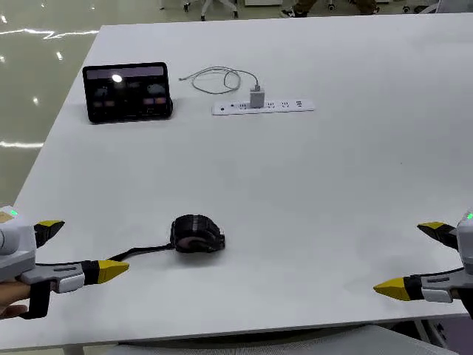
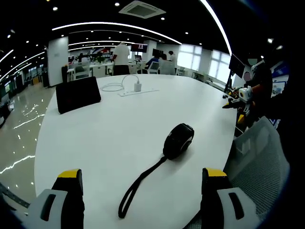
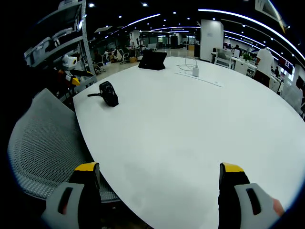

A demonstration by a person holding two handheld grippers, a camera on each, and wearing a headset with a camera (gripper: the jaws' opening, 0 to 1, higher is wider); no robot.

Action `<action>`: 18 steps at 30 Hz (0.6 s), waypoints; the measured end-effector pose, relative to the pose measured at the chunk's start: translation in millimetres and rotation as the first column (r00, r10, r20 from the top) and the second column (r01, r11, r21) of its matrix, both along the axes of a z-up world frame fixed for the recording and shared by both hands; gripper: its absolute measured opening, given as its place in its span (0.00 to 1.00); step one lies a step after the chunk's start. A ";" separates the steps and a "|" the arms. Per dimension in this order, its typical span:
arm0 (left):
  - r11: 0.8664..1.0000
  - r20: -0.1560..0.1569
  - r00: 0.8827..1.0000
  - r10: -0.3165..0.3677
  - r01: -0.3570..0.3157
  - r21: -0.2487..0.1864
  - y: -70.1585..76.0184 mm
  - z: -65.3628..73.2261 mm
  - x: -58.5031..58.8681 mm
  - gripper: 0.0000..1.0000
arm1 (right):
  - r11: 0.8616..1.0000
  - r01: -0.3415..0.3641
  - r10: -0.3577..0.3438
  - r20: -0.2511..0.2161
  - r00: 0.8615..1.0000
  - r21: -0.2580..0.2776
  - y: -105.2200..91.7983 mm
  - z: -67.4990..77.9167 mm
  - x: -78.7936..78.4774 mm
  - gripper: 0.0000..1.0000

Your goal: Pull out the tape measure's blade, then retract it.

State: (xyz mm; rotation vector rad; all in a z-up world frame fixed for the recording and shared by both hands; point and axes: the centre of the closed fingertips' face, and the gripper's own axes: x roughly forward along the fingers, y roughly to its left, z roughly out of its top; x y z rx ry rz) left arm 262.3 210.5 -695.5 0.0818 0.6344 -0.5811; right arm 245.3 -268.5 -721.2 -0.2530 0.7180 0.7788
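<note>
Black tape measure (image 1: 196,234) sits on the white table (image 1: 310,177), close to the near edge, left of centre. Its black wrist strap (image 1: 144,251) trails left toward the left gripper (image 1: 92,245). That gripper's jaws are spread wide and hold nothing. Its near yellow tip is just beside the strap end; whether they touch is hard to tell at this angle. Right gripper (image 1: 399,257) hovers at the near right edge, well apart from the tape measure, jaws spread, empty. Far left stands a dark tablet (image 1: 127,92). Right of it lies a white power strip (image 1: 284,106) with a charger (image 1: 256,97) plugged in and a looped cable (image 1: 218,80). A mesh chair back (image 3: 43,143) is at the near table edge.
</note>
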 end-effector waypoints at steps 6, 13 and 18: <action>0.998 0.028 0.998 -0.056 0.057 -0.010 -10.0 2.9 1.9 1.00 | 1.000 0.000 0.000 0.013 1.000 -0.005 -0.1 2.0 1.9 1.00; 0.995 0.021 0.995 -0.099 0.099 -0.007 -17.1 3.3 11.2 1.00 | 1.000 -0.014 0.014 0.021 1.000 -0.014 2.6 2.3 6.6 1.00; 0.990 0.001 0.990 -0.138 0.138 0.012 -24.8 5.2 20.6 1.00 | 0.998 -0.057 0.057 0.039 0.998 0.001 13.5 4.8 13.0 1.00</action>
